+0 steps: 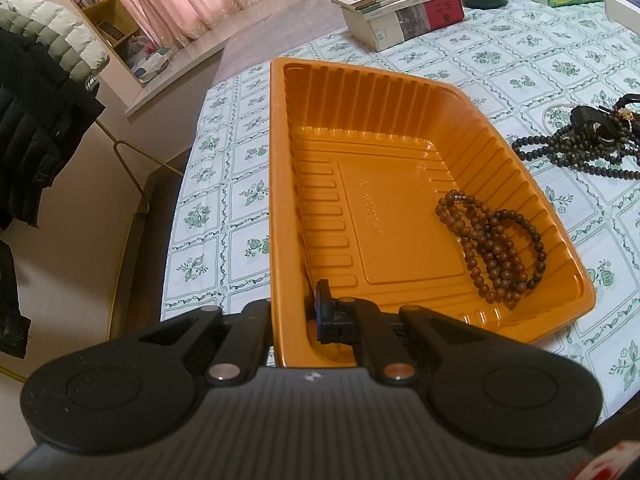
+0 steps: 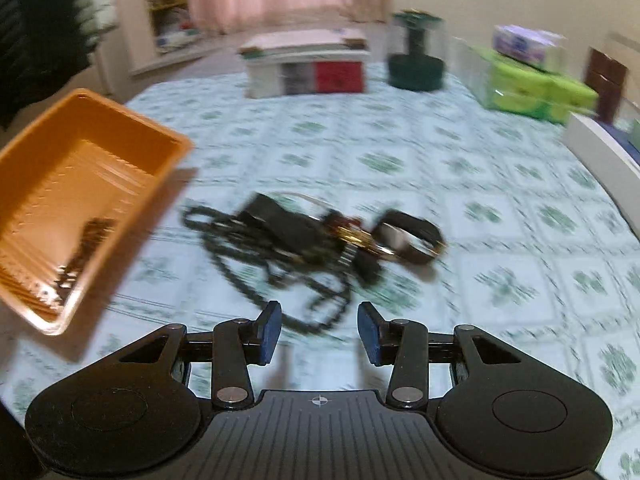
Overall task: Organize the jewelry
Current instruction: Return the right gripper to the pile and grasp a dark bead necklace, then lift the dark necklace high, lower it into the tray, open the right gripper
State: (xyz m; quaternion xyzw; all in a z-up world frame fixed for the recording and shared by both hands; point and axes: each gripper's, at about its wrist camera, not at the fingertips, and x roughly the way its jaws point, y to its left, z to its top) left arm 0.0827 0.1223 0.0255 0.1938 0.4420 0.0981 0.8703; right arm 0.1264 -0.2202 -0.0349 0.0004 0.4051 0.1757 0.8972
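Left gripper (image 1: 291, 316): closed on the near left wall of the orange tray (image 1: 276, 200); one finger is seen outside the wall, the other inside, and the rim is pinched between them.
Orange tray: a ribbed plastic tray, set on the tablecloth (image 1: 224, 216) at the table's left edge; in the right wrist view it is seen at the far left (image 2: 24, 148).
Brown bead bracelet (image 1: 494, 248): coiled in the tray's near right corner, well apart from the left gripper's fingers; it is visible only as a dark blur in the right wrist view (image 2: 86, 240).
Right gripper (image 2: 319, 332): fingers held apart with nothing between them; the blue pads (image 2: 270, 330) are seen above the tablecloth, just short of the jewelry pile.
Jewelry pile (image 2: 304, 236): a tangle of dark bead strands (image 1: 576, 156), a black band (image 2: 412, 240) and a gold-coloured piece (image 2: 356, 236), lying on the cloth to the right of the tray and directly ahead of the right gripper. Details are smeared by motion blur.
Nearest strand: a loop of dark beads (image 2: 320, 320) is seen between the open fingertips; contact cannot be told.
Beyond the pile: stacked books (image 1: 400, 12), a dark green stand (image 2: 416, 64), and green tissue packs (image 2: 536, 92) at the far side of the table.
Path: nothing is seen between the right gripper and the pile.
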